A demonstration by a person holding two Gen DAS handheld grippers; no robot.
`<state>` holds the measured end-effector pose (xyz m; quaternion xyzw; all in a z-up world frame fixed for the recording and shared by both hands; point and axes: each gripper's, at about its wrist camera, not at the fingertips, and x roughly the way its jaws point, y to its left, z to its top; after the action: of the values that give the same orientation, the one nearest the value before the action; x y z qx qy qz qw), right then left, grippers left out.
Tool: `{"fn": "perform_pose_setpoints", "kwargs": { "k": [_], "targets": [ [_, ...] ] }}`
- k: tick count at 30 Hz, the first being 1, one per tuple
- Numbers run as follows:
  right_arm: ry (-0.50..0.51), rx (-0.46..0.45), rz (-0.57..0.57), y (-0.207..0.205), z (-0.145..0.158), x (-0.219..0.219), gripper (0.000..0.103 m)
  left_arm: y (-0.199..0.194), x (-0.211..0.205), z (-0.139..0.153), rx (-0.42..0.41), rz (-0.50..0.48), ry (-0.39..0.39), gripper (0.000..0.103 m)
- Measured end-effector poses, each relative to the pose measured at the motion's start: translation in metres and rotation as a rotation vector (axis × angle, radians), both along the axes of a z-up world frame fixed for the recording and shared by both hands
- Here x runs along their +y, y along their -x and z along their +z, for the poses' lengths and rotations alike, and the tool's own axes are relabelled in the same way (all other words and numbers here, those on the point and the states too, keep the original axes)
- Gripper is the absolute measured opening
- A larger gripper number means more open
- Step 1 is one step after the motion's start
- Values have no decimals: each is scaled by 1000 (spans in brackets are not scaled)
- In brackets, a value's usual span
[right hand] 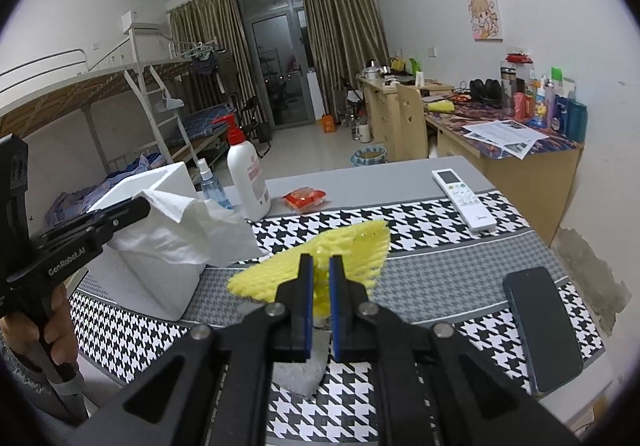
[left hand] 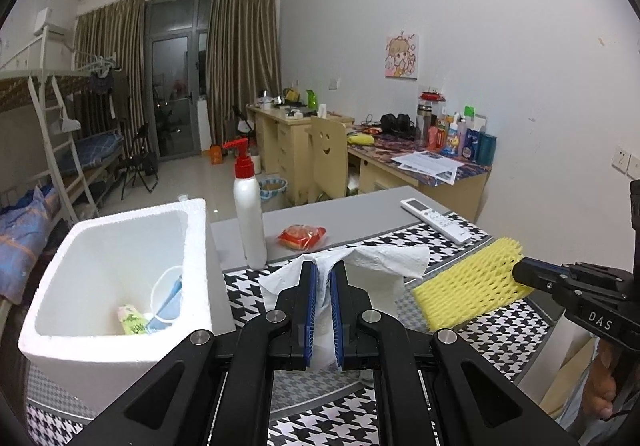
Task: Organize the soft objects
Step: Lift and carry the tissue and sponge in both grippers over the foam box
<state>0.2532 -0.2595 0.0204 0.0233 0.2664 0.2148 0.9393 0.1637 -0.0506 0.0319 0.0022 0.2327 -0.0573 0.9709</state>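
Pinching the tissue [left hand: 362,266] in my left gripper [left hand: 323,278] and the yellow net [right hand: 320,258] in my right gripper [right hand: 320,274], I hold both lifted, presumably for the foam box [left hand: 120,266].

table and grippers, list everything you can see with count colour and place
foam box: 1, white, table's left end
face mask: 1, blue, inside the foam box
small packet: 1, green, inside the foam box
pump bottle: 1, white with red pump, right of the foam box
spray bottle: 1, clear blue, behind the tissue
snack packet: 1, red, on the grey strip
remote: 1, white, far right
phone: 1, dark, near right edge
tissue: 1, white, in the left gripper
foam net: 1, yellow, in the right gripper
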Motion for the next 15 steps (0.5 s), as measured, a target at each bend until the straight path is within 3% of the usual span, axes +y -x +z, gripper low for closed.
{"fn": "perform_pose_setpoints", "kwargs": {
  "k": [15],
  "targets": [
    [28, -52, -12, 6, 18, 15, 10, 5, 9, 12, -30, 34, -22, 8]
  ]
}}
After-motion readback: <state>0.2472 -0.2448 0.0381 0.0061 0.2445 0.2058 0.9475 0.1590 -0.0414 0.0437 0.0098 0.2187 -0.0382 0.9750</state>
